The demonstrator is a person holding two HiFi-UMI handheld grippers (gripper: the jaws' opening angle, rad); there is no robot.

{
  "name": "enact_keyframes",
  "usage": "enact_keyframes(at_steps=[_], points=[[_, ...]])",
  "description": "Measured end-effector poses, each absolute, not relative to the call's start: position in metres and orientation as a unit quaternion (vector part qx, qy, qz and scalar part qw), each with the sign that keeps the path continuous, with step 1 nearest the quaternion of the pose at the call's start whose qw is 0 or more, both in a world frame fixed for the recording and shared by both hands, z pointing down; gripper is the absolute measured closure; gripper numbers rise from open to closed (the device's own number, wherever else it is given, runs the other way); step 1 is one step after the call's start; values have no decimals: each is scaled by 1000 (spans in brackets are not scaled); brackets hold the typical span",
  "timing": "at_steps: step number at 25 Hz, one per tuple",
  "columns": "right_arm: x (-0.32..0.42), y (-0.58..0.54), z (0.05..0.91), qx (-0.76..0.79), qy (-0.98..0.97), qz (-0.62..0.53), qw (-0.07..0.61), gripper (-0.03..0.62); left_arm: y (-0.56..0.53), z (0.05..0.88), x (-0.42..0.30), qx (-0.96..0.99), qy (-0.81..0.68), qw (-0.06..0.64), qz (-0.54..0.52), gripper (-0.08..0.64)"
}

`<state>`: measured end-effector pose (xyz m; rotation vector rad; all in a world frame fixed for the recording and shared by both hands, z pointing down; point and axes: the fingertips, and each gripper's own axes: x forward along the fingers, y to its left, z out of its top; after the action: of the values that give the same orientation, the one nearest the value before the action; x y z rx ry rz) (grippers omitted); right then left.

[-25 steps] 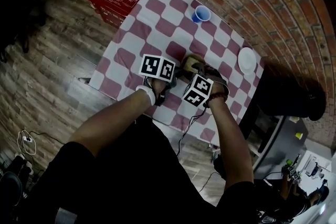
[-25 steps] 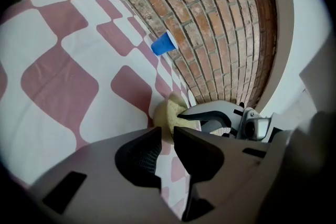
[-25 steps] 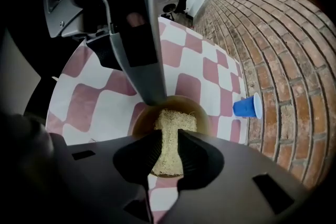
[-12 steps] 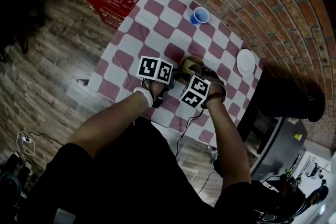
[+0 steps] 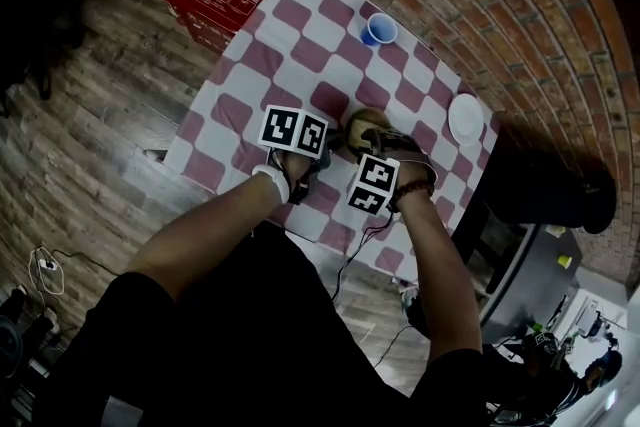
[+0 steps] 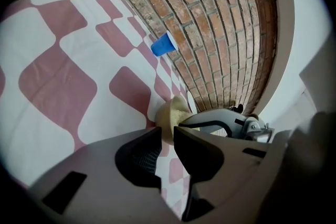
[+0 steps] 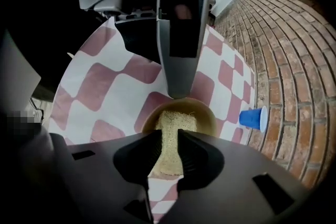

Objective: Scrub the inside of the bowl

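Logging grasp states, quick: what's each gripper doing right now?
Left gripper: closed on the rim of the tan round bowl.
Right gripper: closed on the beige rectangular scrub pad inside it.

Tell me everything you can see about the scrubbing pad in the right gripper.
The scrubbing pad is a tan rectangle with a coarse, fibrous surface, like loofah or scouring fibre. The right gripper is shut on its near part, with the broad face toward the camera. Its far end reaches down inside the bowl, apparently against the inner surface. Nothing else visibly touches it.
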<state>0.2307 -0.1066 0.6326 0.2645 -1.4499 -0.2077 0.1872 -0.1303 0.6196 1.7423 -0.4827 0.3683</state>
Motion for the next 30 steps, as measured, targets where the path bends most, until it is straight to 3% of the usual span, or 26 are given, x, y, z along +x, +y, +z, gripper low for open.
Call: enact_keyframes(at_steps=[10,16,20,26,30], points=[[214,-130,632,229,-702,6,674,489,-131,614,180,755,-211,603,151,479],[230,-119,626,162,-665,-76,725,489,-129,614,176,753,-212,606,148,479],[223,-111,628,151,-675,-74,718,489,-124,612,172,752,-210,608,146,479],[218,-133,619,260,-714,2,650,489,-126,598,154,785,-211,564,149,479],[221,-140,590,370,-750,66,544,489,-139,579,125,817,-230,507,147,479]])
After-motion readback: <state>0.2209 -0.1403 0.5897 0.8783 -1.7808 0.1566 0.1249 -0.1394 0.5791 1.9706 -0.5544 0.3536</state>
